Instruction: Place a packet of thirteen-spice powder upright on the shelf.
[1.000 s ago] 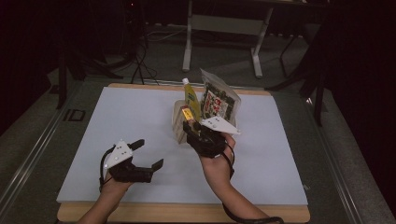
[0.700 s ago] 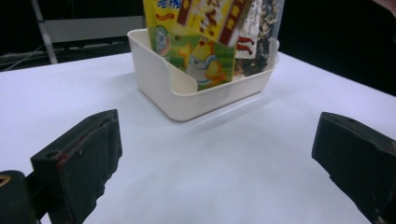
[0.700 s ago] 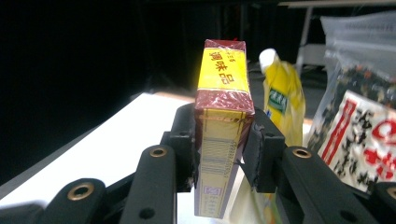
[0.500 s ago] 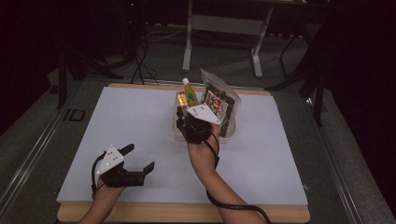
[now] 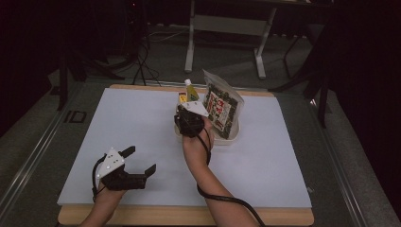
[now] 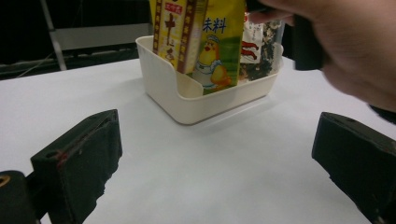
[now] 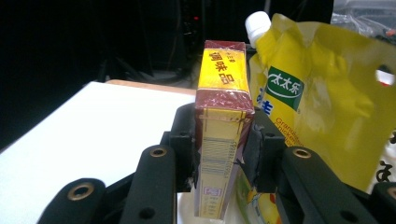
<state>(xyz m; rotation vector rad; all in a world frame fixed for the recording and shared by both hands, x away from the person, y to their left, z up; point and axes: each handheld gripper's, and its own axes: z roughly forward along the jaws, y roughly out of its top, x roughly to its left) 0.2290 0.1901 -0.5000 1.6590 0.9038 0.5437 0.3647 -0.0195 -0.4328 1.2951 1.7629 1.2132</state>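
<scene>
Resting low at about 7 o'clock on the white table (image 5: 118, 123), the left gripper (image 5: 141, 161) is seen in the high view with its jaws spread wide and nothing between them; it is aimed toward 2 o'clock, and the left gripper view shows bare tabletop between the two black jaws. Farther in, the right forearm is extended toward 12 o'clock, wrist roughly straight, with the right gripper (image 5: 185, 105) at the near-left corner of the cream tub (image 6: 196, 100). Its jaws are clamped on the two broad faces of the red-and-yellow carton (image 7: 222, 121). The carton is held upright, long axis vertical, top end up, lower end inside the tub. Just beside it at 3 o'clock a yellow spouted pouch (image 7: 322, 107) is standing, and beyond that a seaweed packet (image 5: 221, 108).
</scene>
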